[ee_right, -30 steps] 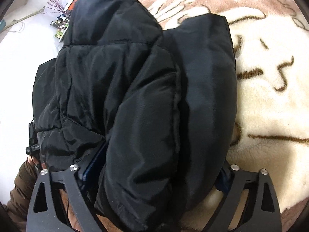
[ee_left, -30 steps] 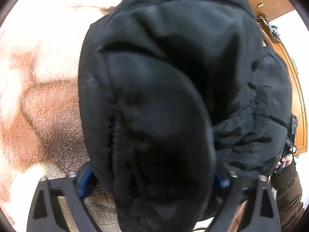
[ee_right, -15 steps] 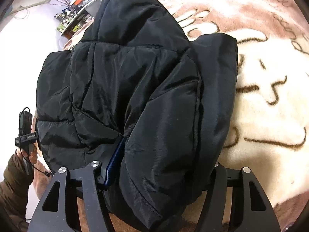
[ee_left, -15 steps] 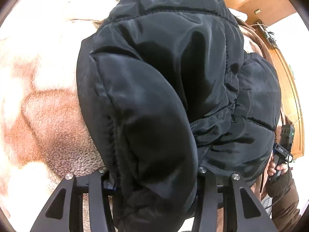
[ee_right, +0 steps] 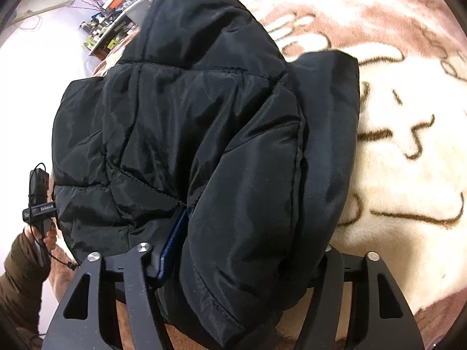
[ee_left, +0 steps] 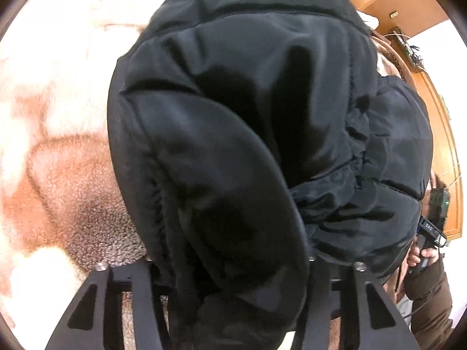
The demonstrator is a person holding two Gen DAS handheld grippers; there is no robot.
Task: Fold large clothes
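Left view: left tongs (ee_left: 233, 285) squeeze big black puffy jacket (ee_left: 248, 122), bunched over brown-and-cream blanket (ee_left: 58, 180) | right view: right tongs (ee_right: 233, 274) squeeze jacket (ee_right: 189, 145) too, cream blanket (ee_right: 408, 175) on right

The left black 2-finger tool (ee_left: 230, 300) has its jaws clamped on a thick fold of padded black jacket (ee_left: 262, 116). The right black 2-finger tool (ee_right: 233, 285) grips another bunched fold likewise. Each brown-sleeved hand (ee_right: 43, 233) holds a handle.
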